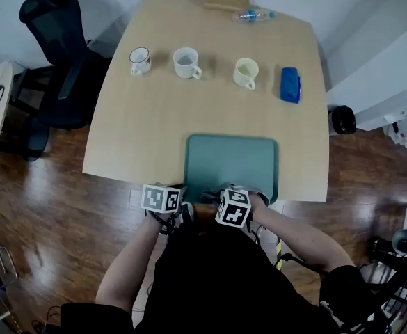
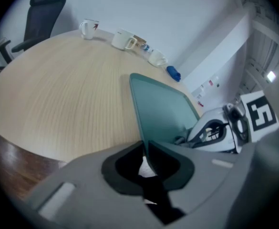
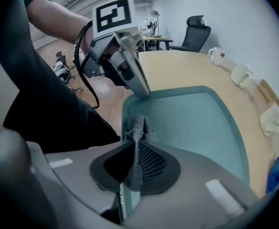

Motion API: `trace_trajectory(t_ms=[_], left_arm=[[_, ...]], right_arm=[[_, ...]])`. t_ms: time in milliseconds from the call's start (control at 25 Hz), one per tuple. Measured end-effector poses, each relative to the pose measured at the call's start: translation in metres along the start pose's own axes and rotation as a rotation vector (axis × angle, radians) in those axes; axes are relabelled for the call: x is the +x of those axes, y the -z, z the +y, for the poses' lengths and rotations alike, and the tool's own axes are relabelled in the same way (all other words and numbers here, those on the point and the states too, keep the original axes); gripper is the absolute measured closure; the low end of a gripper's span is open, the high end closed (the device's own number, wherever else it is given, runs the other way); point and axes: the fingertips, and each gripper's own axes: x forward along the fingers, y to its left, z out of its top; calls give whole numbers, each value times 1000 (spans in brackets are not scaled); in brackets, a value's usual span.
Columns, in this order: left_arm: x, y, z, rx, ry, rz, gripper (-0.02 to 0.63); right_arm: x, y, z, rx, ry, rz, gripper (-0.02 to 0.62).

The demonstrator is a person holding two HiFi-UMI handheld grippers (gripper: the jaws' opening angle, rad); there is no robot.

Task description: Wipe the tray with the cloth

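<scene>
- a pale wooden table (image 1: pixel 154 124) fills the head view, standing on a dark wood floor, with a black office chair (image 1: pixel 57 40) at its far left corner.
- a person in a dark top leans over the table's near edge, a gripper in each hand.
- the teal tray (image 1: pixel 231 162) lies flat at the near edge of the table, right in front of the person.
- the left gripper (image 2: pixel 145 149) is clenched on the tray's rim at its near left corner; the thin edge runs straight in between the jaws.
- the right gripper (image 3: pixel 132 151) grasps a grey mesh cloth (image 3: pixel 138 128), pinched between its pads, the bunched end poking out over the near part of the tray.
- three mugs (image 1: pixel 186 62) stand in a row across the far half of the table, well apart from the tray.
- a blue object (image 1: pixel 290 84) lies to the right of the mugs.
- a clear bottle (image 1: pixel 252 15) lies on its side at the far edge.
</scene>
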Motion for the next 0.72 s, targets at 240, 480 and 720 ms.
trace_trajectory(t_ms=[240,480,720], left_arm=[[4,0,-5,-6,-11,6,566],[6,0,-7,27,-25,7,566],[6,-3,-7,35,-19,-23,566]], right_arm=[[-1,-3,-17,-8,24,-7,571],[-6,-9,-126,102,170,6,571],[-21,-16,-208,195,336,25,571]])
